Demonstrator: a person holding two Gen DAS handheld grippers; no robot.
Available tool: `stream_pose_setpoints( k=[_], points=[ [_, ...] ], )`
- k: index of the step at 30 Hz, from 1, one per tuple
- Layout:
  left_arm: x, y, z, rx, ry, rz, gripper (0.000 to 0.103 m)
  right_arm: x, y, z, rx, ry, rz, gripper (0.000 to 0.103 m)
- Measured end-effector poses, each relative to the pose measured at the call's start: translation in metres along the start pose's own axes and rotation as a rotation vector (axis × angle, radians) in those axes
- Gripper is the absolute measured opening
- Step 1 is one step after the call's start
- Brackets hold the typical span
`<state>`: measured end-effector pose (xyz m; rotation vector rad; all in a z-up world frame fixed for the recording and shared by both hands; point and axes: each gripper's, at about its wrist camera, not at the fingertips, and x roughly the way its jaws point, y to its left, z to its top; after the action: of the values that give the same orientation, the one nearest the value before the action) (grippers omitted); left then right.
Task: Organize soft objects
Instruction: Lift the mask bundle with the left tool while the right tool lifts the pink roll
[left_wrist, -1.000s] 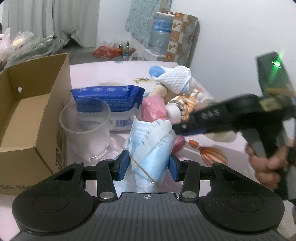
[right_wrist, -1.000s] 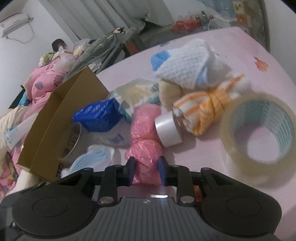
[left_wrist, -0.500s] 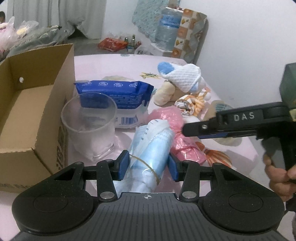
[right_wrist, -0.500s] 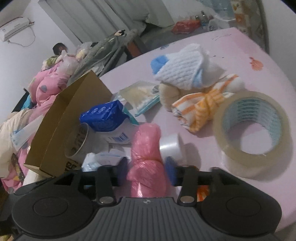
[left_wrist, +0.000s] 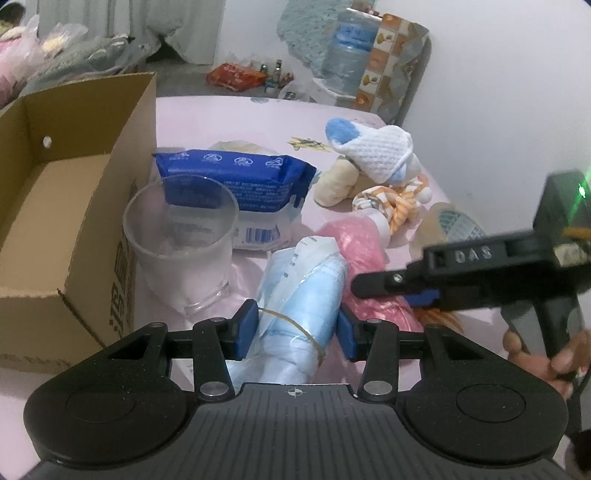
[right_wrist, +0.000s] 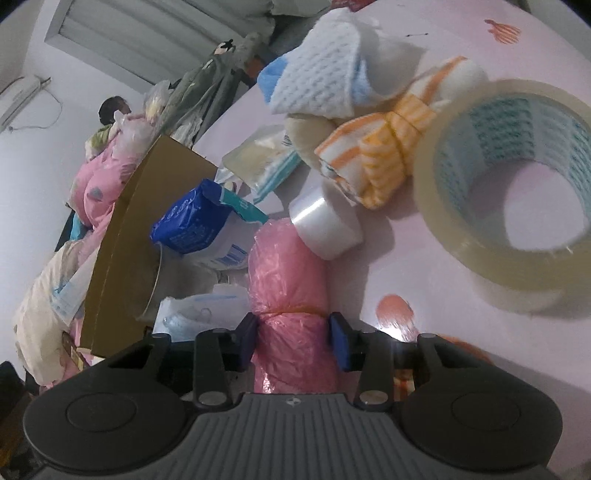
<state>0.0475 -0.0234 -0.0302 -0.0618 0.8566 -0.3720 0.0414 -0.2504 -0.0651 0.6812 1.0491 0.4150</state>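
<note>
**A:** What sits nearest, between the jaws of the left gripper (left_wrist: 295, 328)?

**B:** A blue bundle (left_wrist: 303, 291) of plastic bags bound with a rubber band. Both blue pads press its sides, so the jaws are closed on it, gripping low on the roll, probably so the band keeps the soft plastic from slipping out.

**A:** And the right gripper (right_wrist: 293, 339)?

**B:** Its jaws are closing around a pink bundle (right_wrist: 288, 280), tied at the middle. The pads stand at the tie line and look to be touching the plastic on both sides; the waist is likely the firmest place to pinch. From the left camera the same gripper reaches in from the right, held by a hand (left_wrist: 543, 350).

**A:** What lies just beyond the jaws?

**B:** Ahead and left of the left jaws, a clear cup (left_wrist: 181, 240), and left of that an open cardboard box (left_wrist: 74, 206), seemingly the place meant for the soft things. Past the right jaws, a small roll of clear tape (right_wrist: 325, 225) touches the pink bundle's far end, with a large tape roll (right_wrist: 517, 192) to the right.

**A:** Farther out?

**B:** A blue pack of wipes (left_wrist: 236, 184) behind the cup, then an orange-striped cloth (right_wrist: 384, 155) and a white and blue knitted sock (right_wrist: 321, 81), heaped together on the pink table (left_wrist: 229, 114).
</note>
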Motion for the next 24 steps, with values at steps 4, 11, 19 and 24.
stream_pose_setpoints(
  k=[4, 11, 19, 24],
  points=[
    [-0.003, 0.0, 0.0, -0.03, 0.017, -0.014, 0.044, -0.005, -0.006, -0.011, 0.045, 0.03, 0.047, 0.053],
    [-0.008, -0.001, -0.002, -0.075, 0.047, -0.048, 0.044, -0.012, -0.012, -0.03, 0.087, 0.035, 0.095, 0.053],
    [-0.009, 0.002, -0.006, -0.128, 0.069, -0.08, 0.045, -0.015, -0.019, -0.041, 0.141, 0.044, 0.144, 0.053],
    [-0.007, 0.001, -0.006, -0.122, 0.081, -0.094, 0.051, -0.011, -0.018, -0.043, 0.148, 0.056, 0.16, 0.053]
  ],
)
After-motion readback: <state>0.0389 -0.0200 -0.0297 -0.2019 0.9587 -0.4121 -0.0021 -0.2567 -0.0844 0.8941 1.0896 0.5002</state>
